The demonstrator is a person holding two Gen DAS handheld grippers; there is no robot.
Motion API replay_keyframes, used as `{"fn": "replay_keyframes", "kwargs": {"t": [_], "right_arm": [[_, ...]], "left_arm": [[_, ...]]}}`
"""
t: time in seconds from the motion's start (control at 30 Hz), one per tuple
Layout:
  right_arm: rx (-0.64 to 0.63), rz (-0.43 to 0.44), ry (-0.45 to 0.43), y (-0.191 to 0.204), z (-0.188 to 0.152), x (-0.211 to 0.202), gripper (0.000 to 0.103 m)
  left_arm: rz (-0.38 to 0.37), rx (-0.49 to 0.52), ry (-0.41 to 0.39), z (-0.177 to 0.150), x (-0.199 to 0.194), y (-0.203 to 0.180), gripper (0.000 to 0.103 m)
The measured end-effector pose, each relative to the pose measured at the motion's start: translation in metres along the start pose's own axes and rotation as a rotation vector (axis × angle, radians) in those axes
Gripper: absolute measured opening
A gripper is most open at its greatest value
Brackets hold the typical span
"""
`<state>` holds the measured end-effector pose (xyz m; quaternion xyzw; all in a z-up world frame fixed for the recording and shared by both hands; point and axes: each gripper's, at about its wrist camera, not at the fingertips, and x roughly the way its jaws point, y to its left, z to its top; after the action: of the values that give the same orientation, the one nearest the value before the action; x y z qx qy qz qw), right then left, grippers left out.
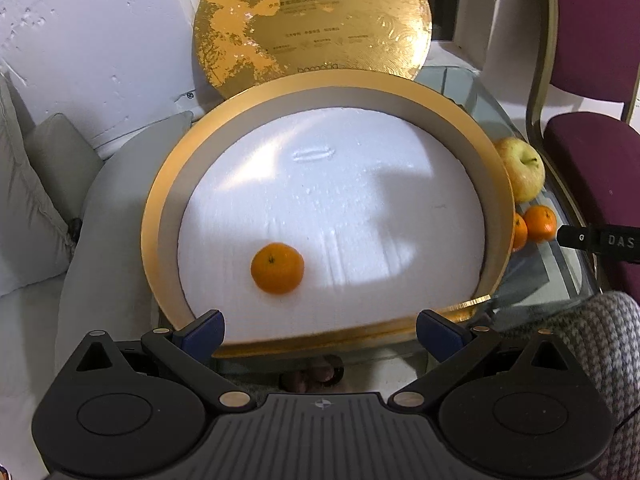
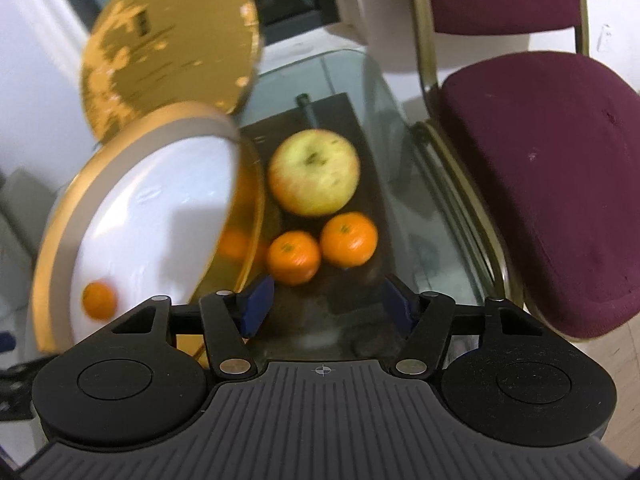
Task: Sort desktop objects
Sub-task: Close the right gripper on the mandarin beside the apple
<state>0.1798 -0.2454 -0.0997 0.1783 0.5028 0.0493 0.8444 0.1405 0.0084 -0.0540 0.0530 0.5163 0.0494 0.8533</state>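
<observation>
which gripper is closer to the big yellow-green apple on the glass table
Right. The right gripper is open just short of the two oranges before the yellow-green apple. The left gripper faces the round gold box, apple off to its right.

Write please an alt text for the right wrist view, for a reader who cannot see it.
The open right gripper points at two oranges and an apple on a glass table. To the left is a round gold box with one orange inside; its lid stands behind.
</observation>
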Motion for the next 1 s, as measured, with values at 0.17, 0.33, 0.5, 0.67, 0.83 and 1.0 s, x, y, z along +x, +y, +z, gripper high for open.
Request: {"fn": "replay_keyframes", "kwargs": {"t": [0.17, 0.33, 0.5, 0.67, 0.83, 1.0], "right_arm": [[0.066, -0.007, 0.011, -0.015, 0.016, 0.029, 0.062], [0.113, 0.0, 0.037, -0.022, 0.027, 0.053, 0.06], [0.123, -0.009, 0.059, -0.021, 0.031, 0.068, 0.058], [0.125, -0.022, 0.076, -0.019, 0.034, 0.078, 0.052], [0.128, -0.033, 0.088, -0.017, 0.035, 0.085, 0.046], [0.151, -0.041, 0.059, -0.021, 0.035, 0.074, 0.045]], "left_arm": [[0.007, -0.018, 0.012, 0.008, 0.01, 0.001, 0.102], [0.008, -0.019, 0.033, 0.011, 0.019, 0.0, 0.102], [0.01, -0.026, 0.048, 0.011, 0.023, 0.002, 0.102], [0.01, -0.031, 0.054, 0.01, 0.024, 0.005, 0.102], [0.008, -0.036, 0.051, 0.008, 0.021, 0.008, 0.102], [0.003, -0.059, 0.038, 0.001, 0.014, 0.018, 0.102]]}}
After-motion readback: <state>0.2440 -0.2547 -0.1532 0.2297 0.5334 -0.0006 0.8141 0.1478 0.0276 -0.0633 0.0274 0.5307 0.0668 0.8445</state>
